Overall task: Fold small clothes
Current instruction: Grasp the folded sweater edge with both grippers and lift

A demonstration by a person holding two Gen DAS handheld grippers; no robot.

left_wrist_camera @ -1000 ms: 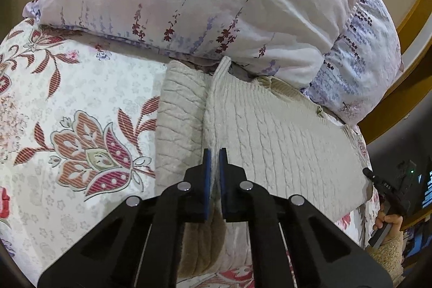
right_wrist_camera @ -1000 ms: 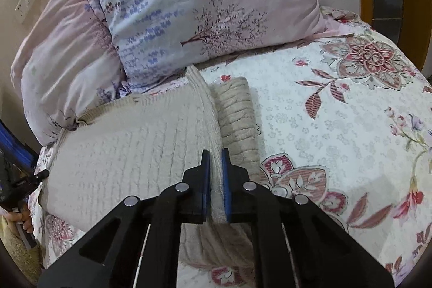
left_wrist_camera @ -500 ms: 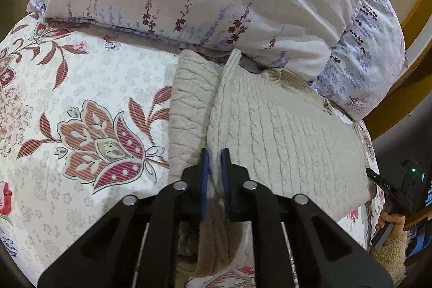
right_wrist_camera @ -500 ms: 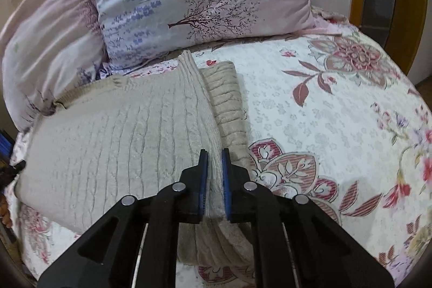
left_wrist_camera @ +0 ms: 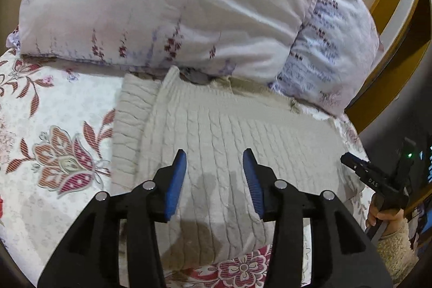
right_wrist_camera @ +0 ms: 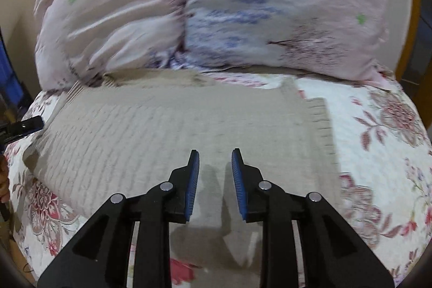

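A floral bedspread (left_wrist_camera: 54, 104) with pillows (left_wrist_camera: 162, 4) across the top of the frame carries the cream knit sweater (left_wrist_camera: 229, 131) at centre, one side apparently folded over; more folds likely remain. Left gripper (left_wrist_camera: 214, 166) and right gripper (right_wrist_camera: 215, 166) are both opening, released, nothing between their jaws.

Floral bedspread (left_wrist_camera: 54, 104) – pillows (left_wrist_camera: 162, 4) (two) behind.

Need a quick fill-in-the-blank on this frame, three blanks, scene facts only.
1. The cream knit sweater lies on a ____-patterned bedspread.
2. Behind the sweater sit two ____.
3. The left gripper has jaws with ____ pads, and nothing is pinched between them.

Missing words: floral; pillows; blue
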